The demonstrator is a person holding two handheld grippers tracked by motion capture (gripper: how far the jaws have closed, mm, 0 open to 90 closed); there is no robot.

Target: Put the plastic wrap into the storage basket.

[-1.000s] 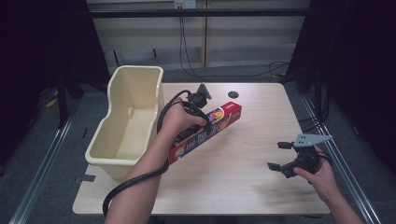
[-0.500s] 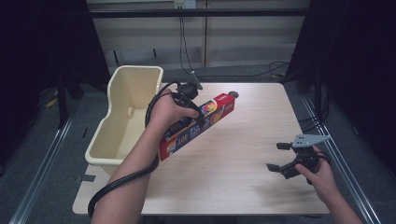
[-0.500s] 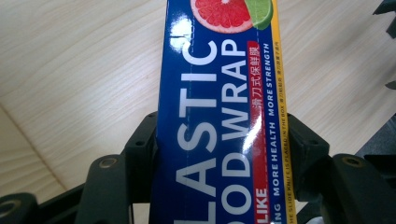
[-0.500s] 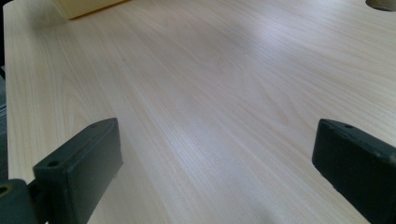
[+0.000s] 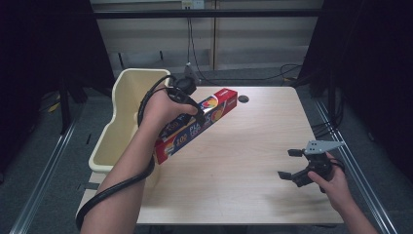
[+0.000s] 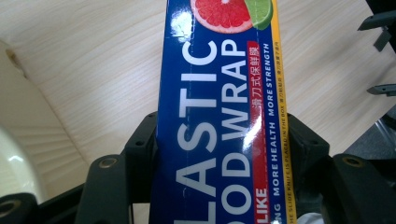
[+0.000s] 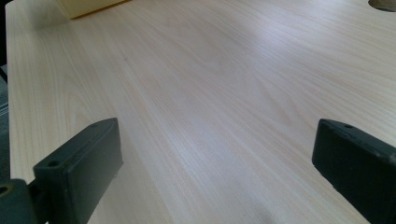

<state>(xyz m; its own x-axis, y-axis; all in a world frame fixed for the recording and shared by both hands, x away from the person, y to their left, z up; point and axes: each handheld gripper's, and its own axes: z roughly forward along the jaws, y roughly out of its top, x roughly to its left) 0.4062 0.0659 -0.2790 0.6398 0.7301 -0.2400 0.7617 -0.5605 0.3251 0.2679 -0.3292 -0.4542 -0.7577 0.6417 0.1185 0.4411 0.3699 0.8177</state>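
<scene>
A long blue and red plastic wrap box (image 5: 197, 124) hangs tilted above the table's left part, its near end over the table edge beside the bin. My left gripper (image 5: 192, 105) is shut on its middle; in the left gripper view both black jaws press the sides of the box (image 6: 219, 116). At the table's near right, my right gripper (image 5: 287, 163) stands open, nothing between its jaws. The right gripper view shows the gripper (image 7: 215, 172) over bare wood.
A cream plastic bin (image 5: 122, 112) stands along the table's left edge, its corner (image 7: 86, 7) also in the right gripper view. A round dark cable hole (image 5: 243, 99) sits at the table's far middle. A black cable loops around the left forearm.
The left gripper has lifted the box off the table and carried it left toward the bin, tilting it more. The right gripper has stayed in place.
</scene>
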